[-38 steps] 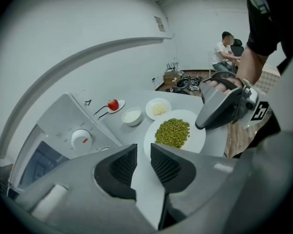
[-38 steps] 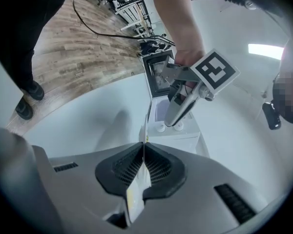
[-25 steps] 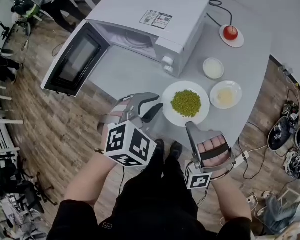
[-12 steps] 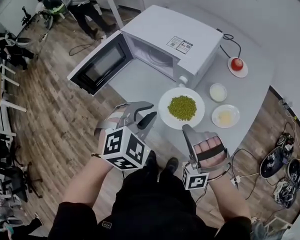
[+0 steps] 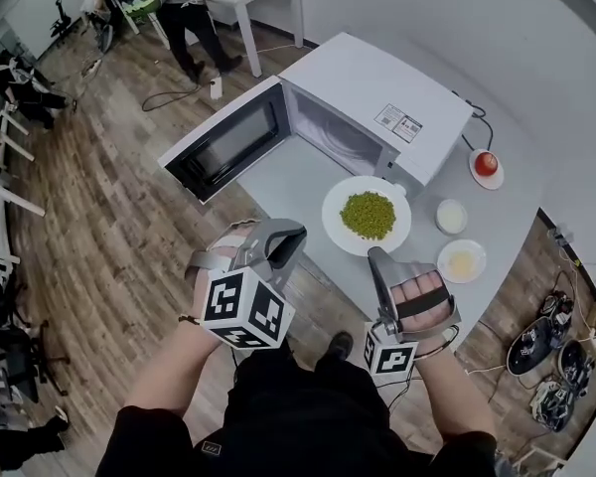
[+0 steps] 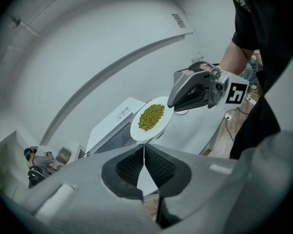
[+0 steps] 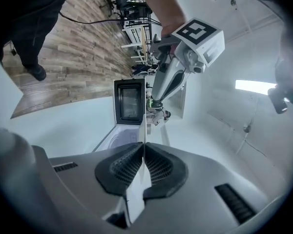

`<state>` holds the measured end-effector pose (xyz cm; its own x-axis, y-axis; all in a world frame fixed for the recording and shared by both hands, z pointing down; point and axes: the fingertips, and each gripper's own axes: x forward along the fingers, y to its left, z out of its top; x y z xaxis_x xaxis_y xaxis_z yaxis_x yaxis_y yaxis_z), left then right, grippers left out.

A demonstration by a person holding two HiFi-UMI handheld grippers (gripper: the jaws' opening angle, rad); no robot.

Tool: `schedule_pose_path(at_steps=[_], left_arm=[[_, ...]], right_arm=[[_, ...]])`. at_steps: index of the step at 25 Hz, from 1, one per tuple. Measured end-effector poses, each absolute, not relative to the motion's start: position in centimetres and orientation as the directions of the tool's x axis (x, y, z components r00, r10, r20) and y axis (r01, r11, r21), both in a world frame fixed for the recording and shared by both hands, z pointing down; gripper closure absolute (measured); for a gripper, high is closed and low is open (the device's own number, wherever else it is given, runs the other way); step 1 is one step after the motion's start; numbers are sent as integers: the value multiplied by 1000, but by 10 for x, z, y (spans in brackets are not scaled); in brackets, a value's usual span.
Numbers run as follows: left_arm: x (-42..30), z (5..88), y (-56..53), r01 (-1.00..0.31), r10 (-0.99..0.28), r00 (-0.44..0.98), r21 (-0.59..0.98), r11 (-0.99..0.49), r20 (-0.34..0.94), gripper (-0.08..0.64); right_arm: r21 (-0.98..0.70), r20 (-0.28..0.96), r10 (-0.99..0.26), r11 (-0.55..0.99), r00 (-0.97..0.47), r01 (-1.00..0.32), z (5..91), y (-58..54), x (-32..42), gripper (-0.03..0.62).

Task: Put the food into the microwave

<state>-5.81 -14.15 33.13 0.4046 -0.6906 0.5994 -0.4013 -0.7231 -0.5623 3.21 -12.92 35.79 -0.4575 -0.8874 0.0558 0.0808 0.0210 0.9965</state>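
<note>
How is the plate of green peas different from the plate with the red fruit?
The plate of green peas is much bigger than the plate with the red fruit. The pea plate carries many tiny peas, the fruit plate one round fruit. The pea plate is before the microwave's open front, the fruit plate beside its far corner. Both are round and white.

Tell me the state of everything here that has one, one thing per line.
Microwave door: wide open.
Microwave: cavity empty.
Plate of peas: gripped at its rim from two sides.
Left hand-held gripper: shut on the plate's rim.
Right hand-held gripper: shut on the plate's rim.
</note>
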Motion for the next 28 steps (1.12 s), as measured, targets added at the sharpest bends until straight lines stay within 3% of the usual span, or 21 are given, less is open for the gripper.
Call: schedule_pose_path(at_steps=[14, 28], left_arm=[[-160, 329, -212, -279, -648, 511, -604, -746, 564, 551], [-163, 370, -262, -231, -605, 545, -589, -774, 580, 551]], right_arm=[[999, 35, -966, 23, -258, 49, 359, -207, -74, 568], [998, 65, -977, 65, -201, 7, 394, -269, -104, 568]])
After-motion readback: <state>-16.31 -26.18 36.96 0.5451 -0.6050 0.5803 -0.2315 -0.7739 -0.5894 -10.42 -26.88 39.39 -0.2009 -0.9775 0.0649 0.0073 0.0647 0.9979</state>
